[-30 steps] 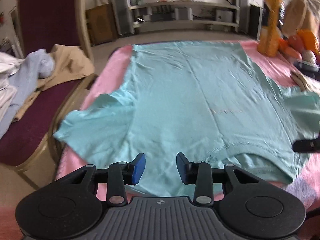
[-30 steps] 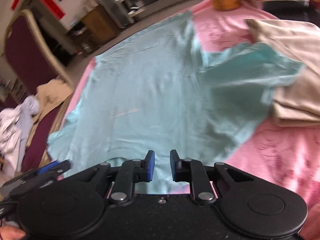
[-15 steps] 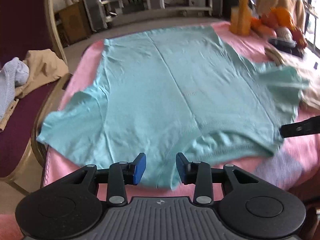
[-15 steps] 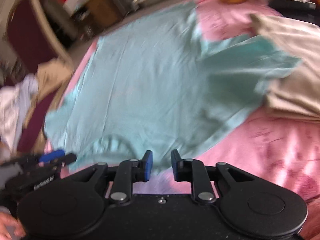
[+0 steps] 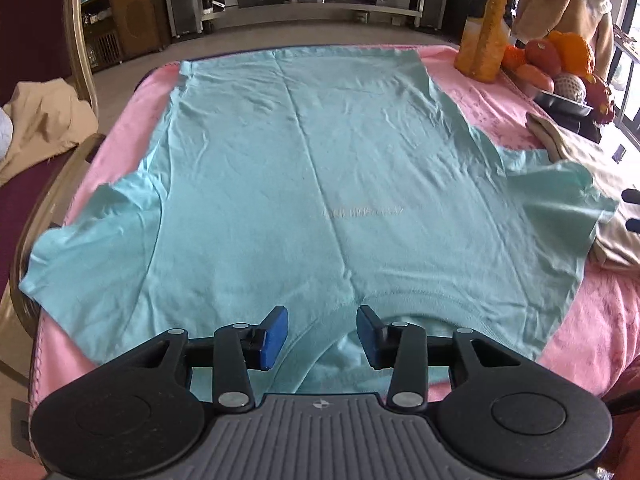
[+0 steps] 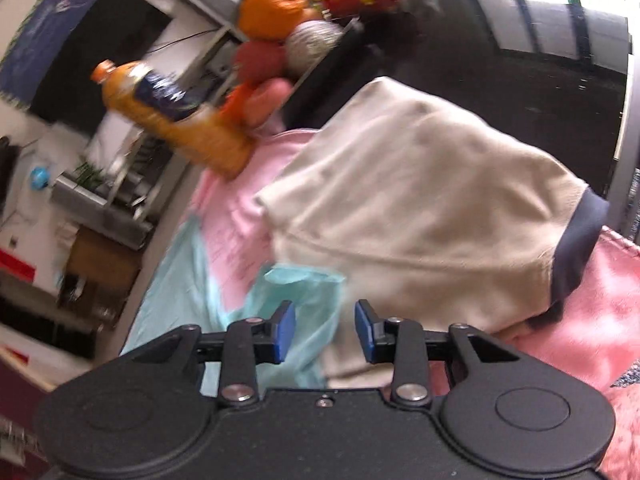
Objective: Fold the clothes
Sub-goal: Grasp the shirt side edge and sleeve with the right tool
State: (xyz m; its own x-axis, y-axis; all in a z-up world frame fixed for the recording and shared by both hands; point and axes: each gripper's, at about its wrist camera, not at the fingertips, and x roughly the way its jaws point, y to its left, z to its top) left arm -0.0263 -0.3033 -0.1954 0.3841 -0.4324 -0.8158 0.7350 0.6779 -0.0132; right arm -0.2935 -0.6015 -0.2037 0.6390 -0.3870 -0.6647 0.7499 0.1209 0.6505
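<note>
A teal T-shirt (image 5: 320, 160) lies spread flat on the pink table cover (image 5: 592, 320), with its collar (image 5: 400, 304) nearest me. My left gripper (image 5: 322, 336) hovers over the collar edge. Its jaws are opening and its blue pads press on nothing. In the right wrist view my right gripper (image 6: 324, 332) is rolled over and sits above the shirt's right sleeve (image 6: 304, 292), which rests on a folded beige garment (image 6: 420, 208). These jaws are opening too, and the sleeve lies loose below them. The right gripper's tips (image 5: 632, 210) show at the edge of the left wrist view.
An orange juice bottle (image 5: 484, 20) and a bowl of fruit (image 5: 560, 60) stand at the table's far right. On the left is a maroon chair (image 5: 24, 184) with a tan cloth (image 5: 40, 120) on it. Shelves and cabinets line the far wall.
My right gripper has swung right from the collar to the right sleeve and rolled, with its jaws wider. The left view now faces the shirt squarely, and the left jaws are slightly wider.
</note>
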